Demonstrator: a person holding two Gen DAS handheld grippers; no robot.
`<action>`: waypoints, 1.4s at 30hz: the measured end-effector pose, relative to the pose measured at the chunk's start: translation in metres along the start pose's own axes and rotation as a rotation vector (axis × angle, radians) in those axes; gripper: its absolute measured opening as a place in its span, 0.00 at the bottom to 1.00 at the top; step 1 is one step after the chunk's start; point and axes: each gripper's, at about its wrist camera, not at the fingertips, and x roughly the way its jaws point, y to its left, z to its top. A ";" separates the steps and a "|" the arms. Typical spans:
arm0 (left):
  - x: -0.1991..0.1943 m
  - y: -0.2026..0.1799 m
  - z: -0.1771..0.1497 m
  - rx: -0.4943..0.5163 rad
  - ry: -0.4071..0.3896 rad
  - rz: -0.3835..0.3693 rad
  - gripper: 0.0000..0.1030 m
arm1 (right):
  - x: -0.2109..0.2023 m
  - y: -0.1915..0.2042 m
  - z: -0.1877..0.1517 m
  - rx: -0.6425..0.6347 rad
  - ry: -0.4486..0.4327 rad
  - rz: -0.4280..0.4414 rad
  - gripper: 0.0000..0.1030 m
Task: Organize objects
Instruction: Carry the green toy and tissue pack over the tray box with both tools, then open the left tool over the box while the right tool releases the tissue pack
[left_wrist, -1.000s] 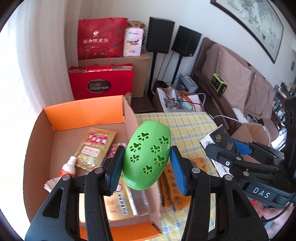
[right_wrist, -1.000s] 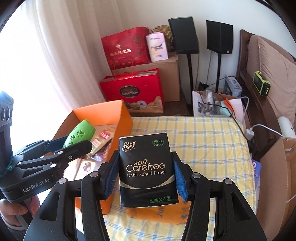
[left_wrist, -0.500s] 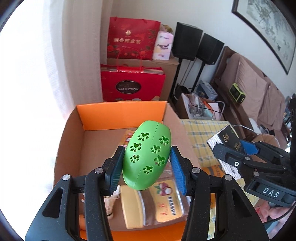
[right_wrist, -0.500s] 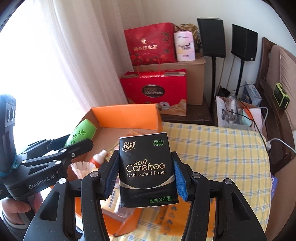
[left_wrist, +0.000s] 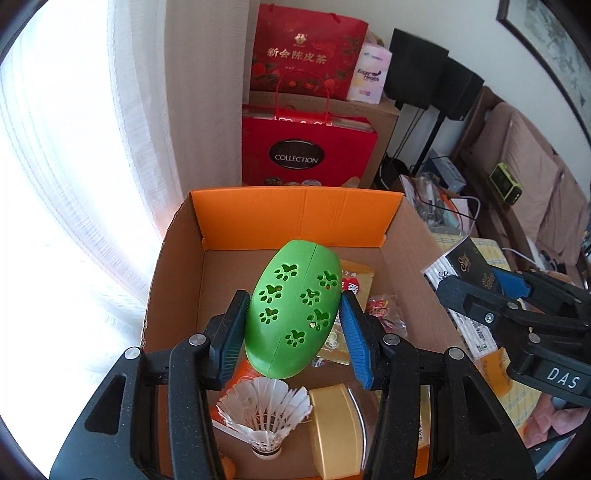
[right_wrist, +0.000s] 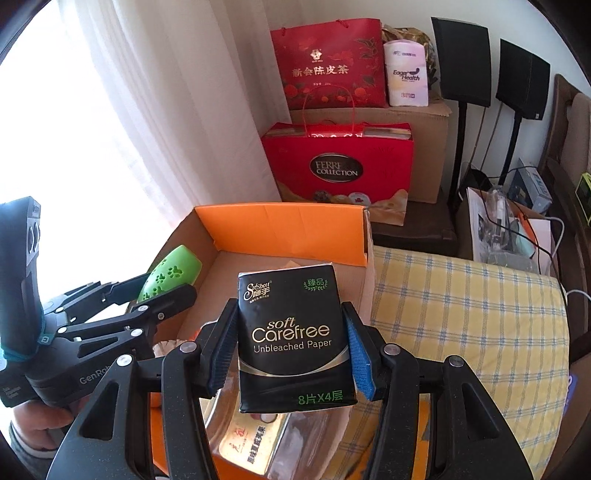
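Clamped partway open, my left gripper (left_wrist: 293, 338) presses its 2 blue pads against the sides of a green egg-shaped case (left_wrist: 293, 312) with paw-print cutouts. I hold it above the open cardboard box (left_wrist: 299, 212), whose inner flaps are orange. Below it in the box lie a white shuttlecock (left_wrist: 264, 415), a gold tin (left_wrist: 334, 430) and snack packets (left_wrist: 356, 282). My right gripper (right_wrist: 291, 356) is likewise clamped partway open, on a black tissue pack (right_wrist: 293, 339) labelled "soft Carefree", held upright over the box's near right corner. Right of the box lies a yellow checked cloth (right_wrist: 469, 314). Far behind stand 2 red gift bags (right_wrist: 338, 170).
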 end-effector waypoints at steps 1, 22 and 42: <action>0.004 0.002 0.001 -0.002 0.007 0.003 0.45 | 0.004 0.001 0.003 -0.001 0.004 -0.002 0.53; 0.066 0.037 0.005 -0.079 0.153 0.024 0.54 | 0.050 0.013 0.029 -0.032 0.056 -0.001 0.53; -0.011 0.064 0.010 -0.126 0.022 -0.012 0.80 | 0.085 0.043 0.048 -0.034 0.130 0.035 0.53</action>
